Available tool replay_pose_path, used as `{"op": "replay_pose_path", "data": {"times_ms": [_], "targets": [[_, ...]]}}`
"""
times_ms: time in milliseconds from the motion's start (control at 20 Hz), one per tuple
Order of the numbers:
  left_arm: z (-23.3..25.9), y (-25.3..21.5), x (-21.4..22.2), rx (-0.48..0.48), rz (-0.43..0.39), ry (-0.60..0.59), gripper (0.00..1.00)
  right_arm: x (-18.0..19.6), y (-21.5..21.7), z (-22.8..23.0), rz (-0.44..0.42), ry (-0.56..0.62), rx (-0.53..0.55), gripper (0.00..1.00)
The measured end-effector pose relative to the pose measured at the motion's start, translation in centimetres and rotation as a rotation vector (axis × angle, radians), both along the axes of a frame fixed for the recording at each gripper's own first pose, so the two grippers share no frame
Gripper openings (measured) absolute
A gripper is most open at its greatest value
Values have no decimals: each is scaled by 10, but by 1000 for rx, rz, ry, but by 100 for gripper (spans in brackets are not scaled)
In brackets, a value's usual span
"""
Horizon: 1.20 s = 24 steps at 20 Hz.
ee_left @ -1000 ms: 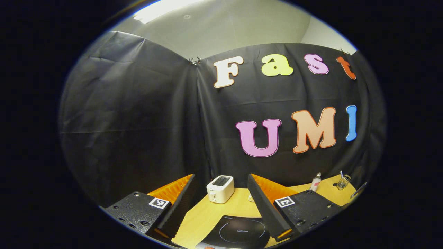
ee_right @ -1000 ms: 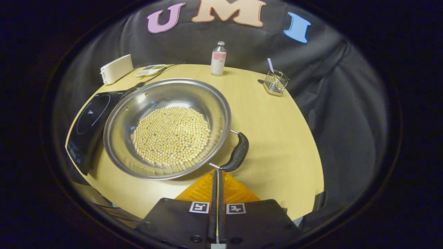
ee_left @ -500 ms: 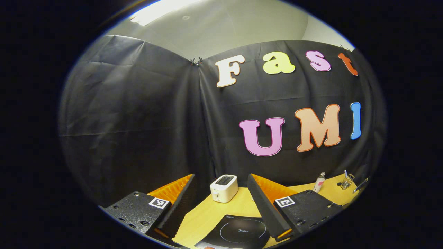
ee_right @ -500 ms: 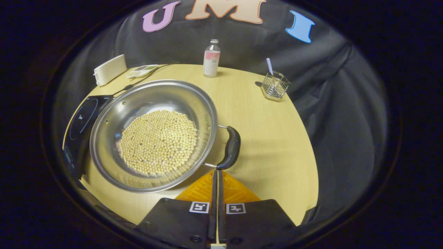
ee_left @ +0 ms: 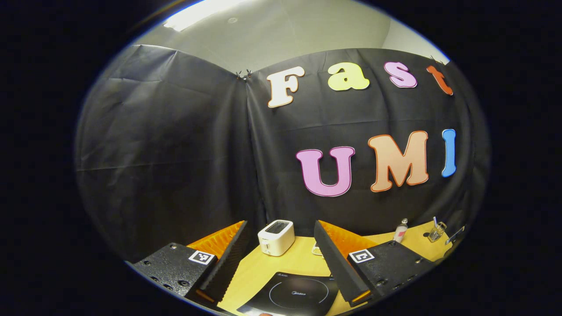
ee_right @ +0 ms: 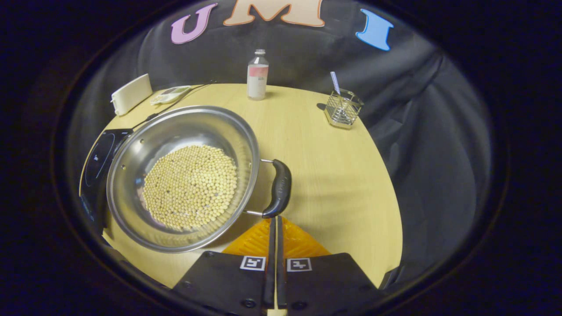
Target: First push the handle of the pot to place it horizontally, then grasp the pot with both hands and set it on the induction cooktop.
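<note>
A wide steel pot holding several pale beans sits on the round wooden table, its left rim over the black induction cooktop. The pot's dark side handle points toward me. My right gripper is shut, its fingertips just at the near end of that handle. My left gripper is held up and open, with nothing between its fingers. Below it lies the induction cooktop.
A white toaster stands at the table's back. A small bottle, a wire holder with a striped straw, a flat tray and the cooktop's cord are also at the back. Bare tabletop lies right of the pot.
The pot has turned and slid left in the right gripper view; its handle swung from slanted to nearly upright in the image. The left gripper view shifted only slightly.
</note>
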<state>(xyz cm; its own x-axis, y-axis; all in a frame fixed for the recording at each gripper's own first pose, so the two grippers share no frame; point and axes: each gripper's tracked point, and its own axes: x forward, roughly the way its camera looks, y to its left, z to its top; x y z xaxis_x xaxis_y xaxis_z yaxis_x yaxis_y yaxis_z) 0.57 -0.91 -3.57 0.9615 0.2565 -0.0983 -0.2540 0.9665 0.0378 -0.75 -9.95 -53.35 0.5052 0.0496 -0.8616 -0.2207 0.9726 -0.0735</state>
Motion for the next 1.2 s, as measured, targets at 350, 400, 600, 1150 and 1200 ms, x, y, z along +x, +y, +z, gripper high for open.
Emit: {"op": "replay_pose_path", "data": {"times_ms": [350, 400, 600, 1150, 1200], "targets": [[-19, -40, 31, -62, -102, 29, 96, -2, -16, 22, -34, -47, 4, 4], [-22, -44, 34, -74, -119, 39, 96, 1, -17, 27, -39, -61, 8, 4], [-46, -71, 59, -113, -183, 79, 96, 18, -19, 51, -70, -142, 27, 4], [-178, -159, 94, -299, -375, 401, 99, 66, 11, 77, -81, -252, 136, 73], [-195, -167, 92, -311, -390, 445, 99, 70, 9, 72, -81, -250, 131, 87]]}}
